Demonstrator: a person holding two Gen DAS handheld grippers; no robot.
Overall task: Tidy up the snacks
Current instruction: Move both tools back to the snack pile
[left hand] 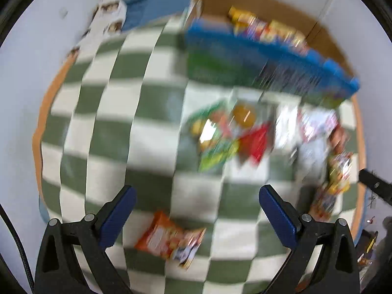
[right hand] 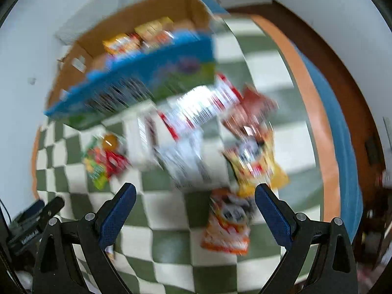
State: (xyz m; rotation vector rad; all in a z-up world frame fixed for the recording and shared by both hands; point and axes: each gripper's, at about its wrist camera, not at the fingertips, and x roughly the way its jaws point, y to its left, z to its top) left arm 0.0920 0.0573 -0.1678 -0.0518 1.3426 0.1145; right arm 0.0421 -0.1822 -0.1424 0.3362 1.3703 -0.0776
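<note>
Both views are motion-blurred. A cardboard box [left hand: 281, 56] with a blue printed front stands at the back of the checkered cloth, with several snack packets [left hand: 269, 28] inside. My left gripper [left hand: 197, 197] is open above the cloth, with an orange snack packet [left hand: 163, 237] lying below and between its fingers, not touched. A pile of loose packets [left hand: 235, 134] lies in front of the box. My right gripper [right hand: 194, 196] is open too, hovering just over an orange-and-white packet [right hand: 227, 223]. Yellow [right hand: 257, 166] and brown [right hand: 252, 112] packets lie beyond it, near the box [right hand: 152, 83].
The green-and-white checkered cloth [left hand: 122, 122] covers a round table with an orange rim [right hand: 306, 85]. White walls surround it. The other gripper's black tip [left hand: 374, 186] shows at the right edge of the left wrist view. White-and-red packs [right hand: 196, 112] lie before the box.
</note>
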